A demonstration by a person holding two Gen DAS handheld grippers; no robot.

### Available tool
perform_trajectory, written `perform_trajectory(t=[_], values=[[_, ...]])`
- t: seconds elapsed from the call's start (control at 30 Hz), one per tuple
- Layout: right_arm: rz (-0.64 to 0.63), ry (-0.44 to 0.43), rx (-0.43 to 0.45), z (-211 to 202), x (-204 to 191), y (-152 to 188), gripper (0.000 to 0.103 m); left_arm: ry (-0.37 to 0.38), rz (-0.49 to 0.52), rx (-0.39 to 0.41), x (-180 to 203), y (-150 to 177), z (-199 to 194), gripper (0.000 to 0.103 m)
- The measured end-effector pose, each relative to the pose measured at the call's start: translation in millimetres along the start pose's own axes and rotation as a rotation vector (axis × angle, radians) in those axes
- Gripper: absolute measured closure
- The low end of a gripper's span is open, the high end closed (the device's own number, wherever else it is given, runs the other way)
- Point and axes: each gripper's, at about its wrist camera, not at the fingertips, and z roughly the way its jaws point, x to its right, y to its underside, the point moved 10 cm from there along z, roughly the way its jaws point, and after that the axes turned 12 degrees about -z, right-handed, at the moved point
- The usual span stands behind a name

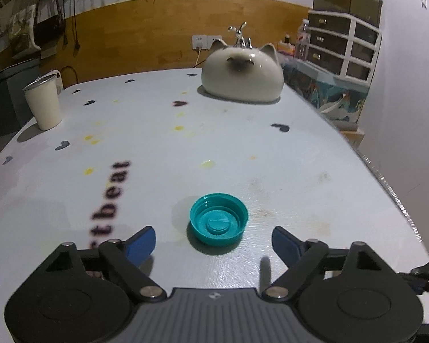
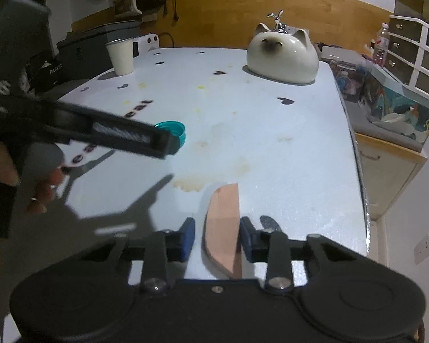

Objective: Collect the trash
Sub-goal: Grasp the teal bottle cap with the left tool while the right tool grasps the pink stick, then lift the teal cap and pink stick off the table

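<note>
Right gripper (image 2: 216, 235) has its blue fingers almost shut around a thin brown scrap (image 2: 222, 228), but a little gap shows on the left, so the flat scrap could slide out or stay stuck to the worktop (image 2: 271, 131). Left gripper (image 1: 213, 240) is wide open and holds nothing, and the teal bottle cap (image 1: 218, 217) sits just past its tips, so a bump could push it away. Farther back on the white, stained worktop stand a white cup (image 1: 43, 103) and a cat-shaped pot (image 1: 241, 74), with a wooden wall (image 1: 146, 34) and drawers (image 1: 343, 48) behind.

Table (image 1: 243, 143) middle open; white cup (image 1: 44, 101) far left, cat-shaped ceramic (image 1: 241, 74) far end (both well apart).
</note>
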Motion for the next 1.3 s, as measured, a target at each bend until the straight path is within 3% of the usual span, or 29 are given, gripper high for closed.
perform_trajectory(t=[0.17, 0.33, 0.67, 0.93, 1.3], values=[[-0.038, 0.009, 0.010, 6, 1, -4, 0.075, -0.007, 0.024, -0.002, 3, -1, 17, 0.031], [-0.028, 0.004, 0.023, 4, 2, -2, 0.076, 0.011, 0.030, 0.012, 9, -5, 19, 0.053], [-0.009, -0.015, -0.016, -6, -3, 6, 0.076, 0.000, 0.023, -0.032, 11, 19, -9, 0.053], [0.031, -0.023, -0.073, -22, -7, 16, 0.077, -0.033, -0.024, -0.057, -1, 45, -63, 0.053], [0.035, -0.025, -0.064, -72, -18, 25, 0.077, -0.063, -0.061, -0.071, -8, 79, -140, 0.053]])
